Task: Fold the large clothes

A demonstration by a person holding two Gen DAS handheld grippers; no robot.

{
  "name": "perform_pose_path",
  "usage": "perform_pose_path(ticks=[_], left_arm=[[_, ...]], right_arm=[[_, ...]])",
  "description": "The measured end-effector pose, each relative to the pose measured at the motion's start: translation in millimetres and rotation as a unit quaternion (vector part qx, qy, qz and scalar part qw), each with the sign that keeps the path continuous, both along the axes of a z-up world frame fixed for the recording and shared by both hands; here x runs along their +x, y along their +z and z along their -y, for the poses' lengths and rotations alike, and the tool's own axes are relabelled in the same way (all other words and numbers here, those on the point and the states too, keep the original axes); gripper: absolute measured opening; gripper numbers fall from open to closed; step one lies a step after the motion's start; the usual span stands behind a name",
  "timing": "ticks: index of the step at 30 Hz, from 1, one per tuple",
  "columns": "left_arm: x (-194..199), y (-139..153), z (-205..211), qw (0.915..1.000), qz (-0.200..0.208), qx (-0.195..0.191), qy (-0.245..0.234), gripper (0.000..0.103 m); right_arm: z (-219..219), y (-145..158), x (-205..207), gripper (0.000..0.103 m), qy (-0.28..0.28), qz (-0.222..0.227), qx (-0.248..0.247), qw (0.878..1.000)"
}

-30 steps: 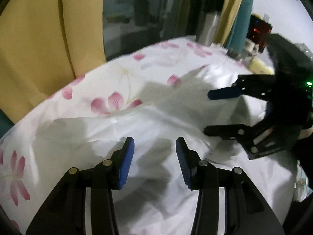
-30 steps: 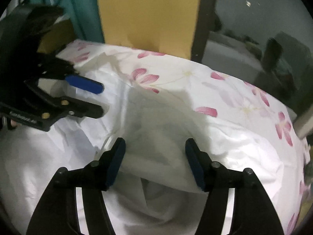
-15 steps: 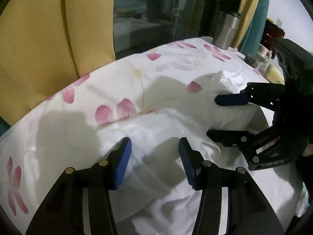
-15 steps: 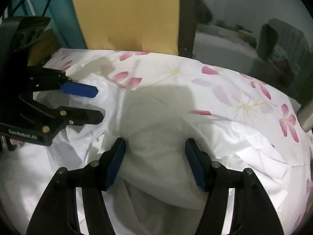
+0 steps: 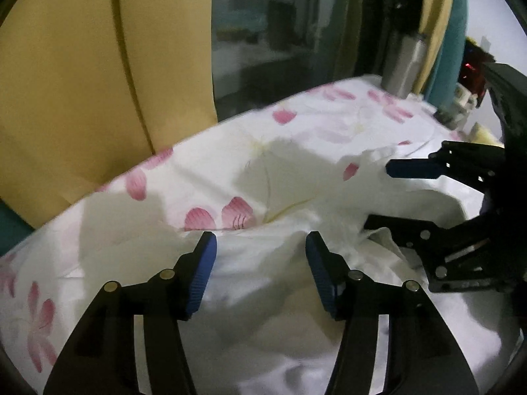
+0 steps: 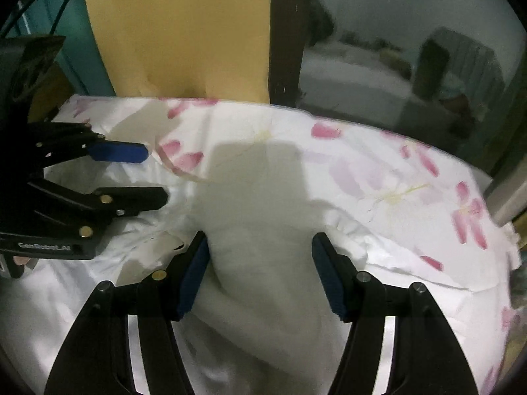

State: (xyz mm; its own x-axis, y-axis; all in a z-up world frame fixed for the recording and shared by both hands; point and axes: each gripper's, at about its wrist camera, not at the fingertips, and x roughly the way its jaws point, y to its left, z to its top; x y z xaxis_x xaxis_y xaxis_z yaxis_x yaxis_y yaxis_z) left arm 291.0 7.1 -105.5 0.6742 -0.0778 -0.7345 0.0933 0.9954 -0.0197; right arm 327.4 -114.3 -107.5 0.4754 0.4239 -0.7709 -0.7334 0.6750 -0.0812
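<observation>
A large white garment point(image 5: 263, 283) lies crumpled on a table covered with a white cloth printed with pink flowers point(image 5: 230, 171). My left gripper point(image 5: 260, 273) is open, its blue pads on either side of a raised fold of the garment. My right gripper point(image 6: 260, 273) is open too, astride a bunched fold of the same garment point(image 6: 260, 263). In the left wrist view the right gripper point(image 5: 382, 194) is at the right, open; in the right wrist view the left gripper point(image 6: 154, 174) is at the left, open.
Yellow curtains point(image 5: 82, 82) and a dark window point(image 5: 273, 39) stand behind the table's far edge. A metal flask point(image 5: 405, 62) and small items sit at the far right corner. A dark window post point(image 6: 286, 33) rises behind the table in the right wrist view.
Both grippers have moved forward and lower over the garment, toward the far edge. Their jaws stand wider apart than a second ago, and fabric bunches between them.
</observation>
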Motion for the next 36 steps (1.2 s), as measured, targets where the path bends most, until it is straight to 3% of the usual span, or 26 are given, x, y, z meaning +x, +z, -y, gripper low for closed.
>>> perform_pose_path(ticks=[3,6,10,17,27,36], left_arm=[[-24.5,14.3,3.3,0.9997,0.022,-0.004,-0.012,0.059],[-34.7,9.5,12.1,0.9994,0.012,0.01,-0.032,0.059],[-30.9,-18.1,13.6,0.9991,-0.03,0.012,-0.029,0.059],[-26.8,-21.8,8.7,0.9995,-0.015,0.026,-0.008,0.06],[-54.7,6.3,-0.9,0.9998,0.015,0.011,0.009,0.06],[-118.1,41.7,-10.9,0.9982,0.057,0.003,0.019,0.061]], right_arm=[[7.5,16.6,-20.4,0.063,0.011,0.032,0.006,0.999],[11.1,20.1,-37.0,0.063,0.027,0.034,0.002,0.999],[12.9,3.6,-44.7,0.063,0.032,0.022,-0.027,0.999],[22.8,-12.4,-47.0,0.063,0.031,0.02,-0.032,0.999],[44.8,18.6,-59.7,0.063,0.02,0.039,-0.014,0.999],[85.0,42.1,-82.7,0.063,0.011,0.049,-0.001,0.999]])
